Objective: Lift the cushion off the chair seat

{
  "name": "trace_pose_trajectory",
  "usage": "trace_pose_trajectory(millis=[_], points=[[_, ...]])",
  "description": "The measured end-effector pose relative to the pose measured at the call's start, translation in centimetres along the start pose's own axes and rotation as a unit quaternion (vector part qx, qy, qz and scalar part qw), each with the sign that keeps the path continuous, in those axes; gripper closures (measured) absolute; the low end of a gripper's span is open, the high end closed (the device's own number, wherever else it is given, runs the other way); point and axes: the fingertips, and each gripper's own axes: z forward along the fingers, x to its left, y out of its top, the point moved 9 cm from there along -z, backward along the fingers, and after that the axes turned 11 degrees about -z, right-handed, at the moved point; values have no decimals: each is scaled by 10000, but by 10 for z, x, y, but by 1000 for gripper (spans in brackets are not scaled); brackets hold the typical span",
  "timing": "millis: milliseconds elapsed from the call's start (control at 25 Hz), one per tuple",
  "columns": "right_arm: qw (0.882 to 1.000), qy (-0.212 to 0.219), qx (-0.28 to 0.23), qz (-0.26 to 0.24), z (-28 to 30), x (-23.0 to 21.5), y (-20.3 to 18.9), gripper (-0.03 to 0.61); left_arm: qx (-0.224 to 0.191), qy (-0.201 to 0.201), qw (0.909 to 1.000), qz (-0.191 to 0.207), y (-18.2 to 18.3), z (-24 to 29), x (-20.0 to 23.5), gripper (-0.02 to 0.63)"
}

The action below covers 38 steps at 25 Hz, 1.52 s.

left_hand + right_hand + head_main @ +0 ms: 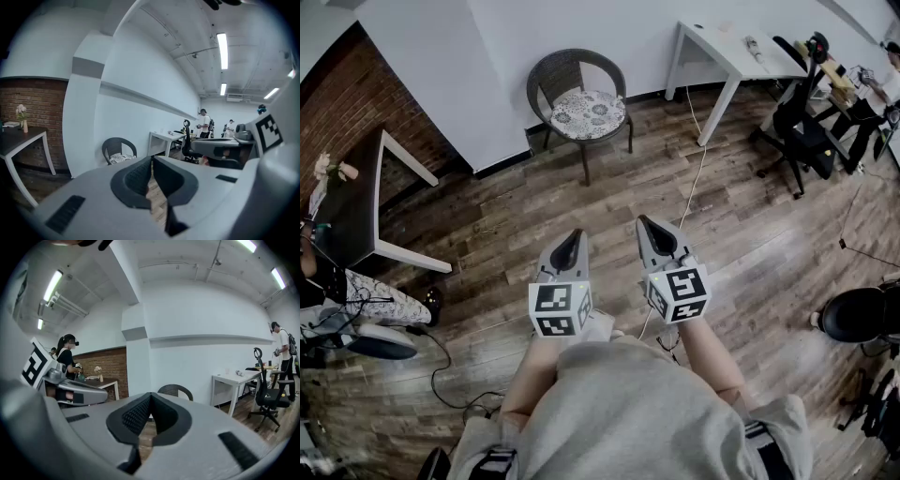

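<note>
Nearest, the left hand-held gripper (574, 236) and the right hand-held gripper (648, 225) are held side by side above the wooden floor (750, 244). Each has its jaws pressed together, with nothing between them. Farther off, well apart from both, a dark wicker chair (574, 71) stands close to the white wall (534, 28). The patterned cushion (588, 113) lies flat on the chair's seat, and neither gripper touches it.

Looks along the left gripper (151, 160), fingers (137, 177) pressed together, nothing between. Faces a wicker chair (117, 145) against the white wall (136, 117), patterned cushion (123, 158) apparently on its seat. White bench (161, 137) right of chair, brick wall (33, 98) left.
</note>
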Motion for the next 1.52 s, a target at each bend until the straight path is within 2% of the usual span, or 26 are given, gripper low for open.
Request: trace_pose_trajectory(millis=[440, 840, 1160, 1520], points=[[9998, 81, -185, -26, -60, 18, 7, 580, -383, -6, 9992, -116, -11, -52, -28, 598], [9990, 194, -214, 332, -63, 18, 5, 578, -428, 29, 9990, -142, -7, -59, -30, 598], [9987, 294, -117, 406, -29, 6, -2, 578, -270, -3, 9993, -259, -12, -27, -14, 598], [9985, 199, -115, 496, 36, -31, 4, 578, -256, -74, 9992, -311, 17, 41, 17, 598]])
